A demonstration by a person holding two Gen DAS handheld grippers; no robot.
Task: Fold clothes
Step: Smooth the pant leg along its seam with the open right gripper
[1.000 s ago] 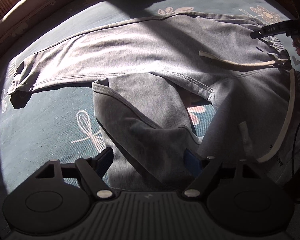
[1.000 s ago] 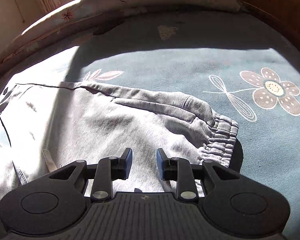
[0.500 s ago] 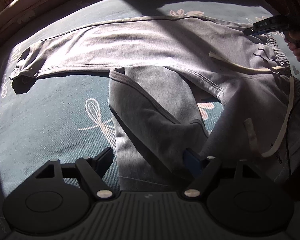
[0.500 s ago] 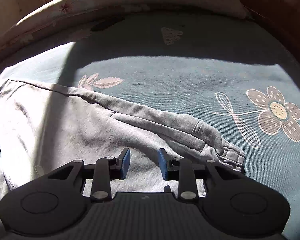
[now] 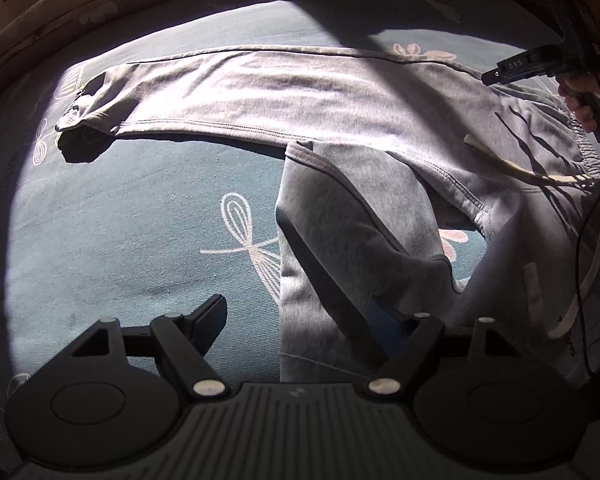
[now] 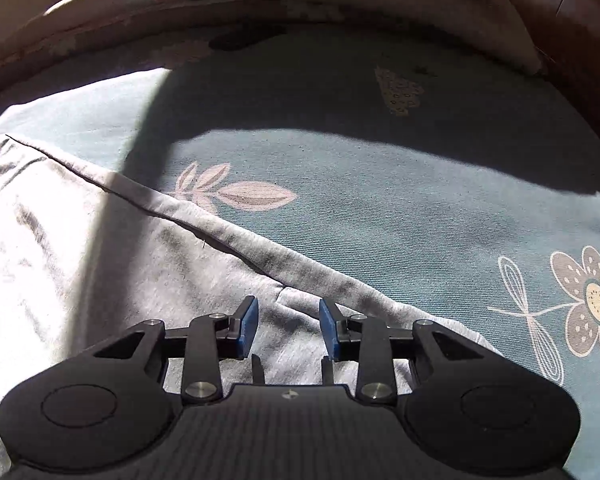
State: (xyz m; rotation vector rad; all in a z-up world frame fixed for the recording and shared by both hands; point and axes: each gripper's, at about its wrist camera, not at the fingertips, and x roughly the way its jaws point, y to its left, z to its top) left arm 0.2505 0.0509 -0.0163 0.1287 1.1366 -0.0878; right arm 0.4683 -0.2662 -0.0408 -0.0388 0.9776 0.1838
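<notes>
- Left tool (image 5: 296, 320): spread wide, fingers far apart; right finger pad tucked behind the folded grey fabric at 5 o'clock, left finger over bare bedspread (image 5: 120, 240). Contact with the cloth unclear; nothing pinched.
- Grey sweatpants (image 5: 300, 96): spread on the bed, one leg stretched flat from 9 o'clock to 2 o'clock, the other leg (image 5: 340, 240) doubled back toward 6 o'clock, cream drawstring (image 5: 516, 168) trailing at 3 o'clock near the waistband.
- Right tool (image 6: 287, 328): partly open, blue pads apart with a clear gap, poised over the sweatpants' top edge near the waist; gripping nothing, contact with the fabric impossible to tell.
- Seen from the left wrist, right tool (image 5: 500, 74) at 2 o'clock, held by a hand (image 5: 584, 96).
</notes>
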